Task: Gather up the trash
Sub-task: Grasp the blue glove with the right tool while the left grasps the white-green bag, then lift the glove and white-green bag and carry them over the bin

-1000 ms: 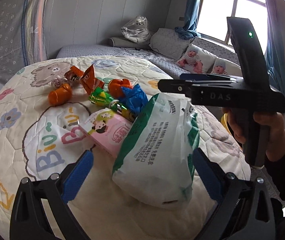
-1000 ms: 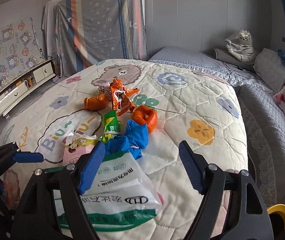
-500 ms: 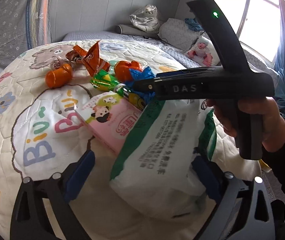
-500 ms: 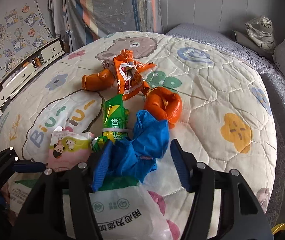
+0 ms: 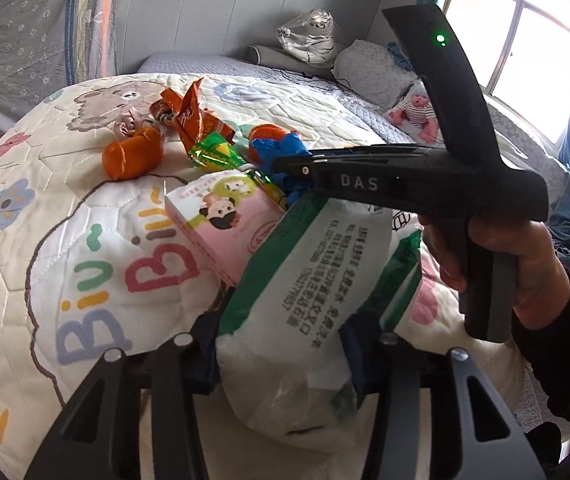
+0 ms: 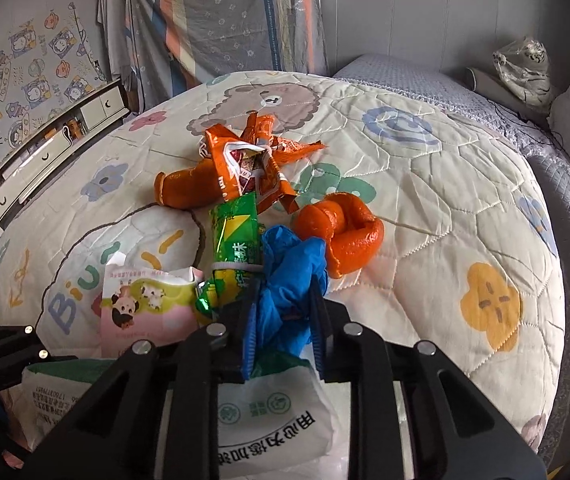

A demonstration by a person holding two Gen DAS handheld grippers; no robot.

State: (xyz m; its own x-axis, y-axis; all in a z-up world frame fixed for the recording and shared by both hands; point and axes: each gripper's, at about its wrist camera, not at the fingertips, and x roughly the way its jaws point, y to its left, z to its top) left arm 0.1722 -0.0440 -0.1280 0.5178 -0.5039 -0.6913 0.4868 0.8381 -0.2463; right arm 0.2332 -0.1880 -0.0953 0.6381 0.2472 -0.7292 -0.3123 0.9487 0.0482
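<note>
Closure is the change: half a second ago both hand-held grippers stood with their fingers wide apart, and now each is clamped on something. The left hand-held gripper (image 5: 281, 354) has pinched the near end of the white and green bag (image 5: 313, 292), whose plastic bulges between its blue pads. The right hand-held gripper (image 6: 283, 320) has drawn its fingers together on the crumpled blue glove (image 6: 289, 280), which sticks out forward from between them.

That reads as the first pick of the collection, with the bag held as the receptacle and the glove ready to go into it. The bag's open mouth lies directly beneath the right hand-held gripper, so the drop looks short.

The rest of the trash lies on the bed (image 6: 465, 208), ahead of the right hand-held gripper. A green wrapper (image 6: 235, 240) touches the glove on its left side. An orange peel (image 6: 345, 236) sits just beyond on the right, and a torn orange wrapper (image 6: 253, 164) and a second orange peel (image 6: 189, 188) lie farther ahead. A pink carton (image 6: 145, 304) rests to the left, against the bag.

One risk, as a judgement: the green wrapper lies so close against the glove that lifting may drag it along.
</note>
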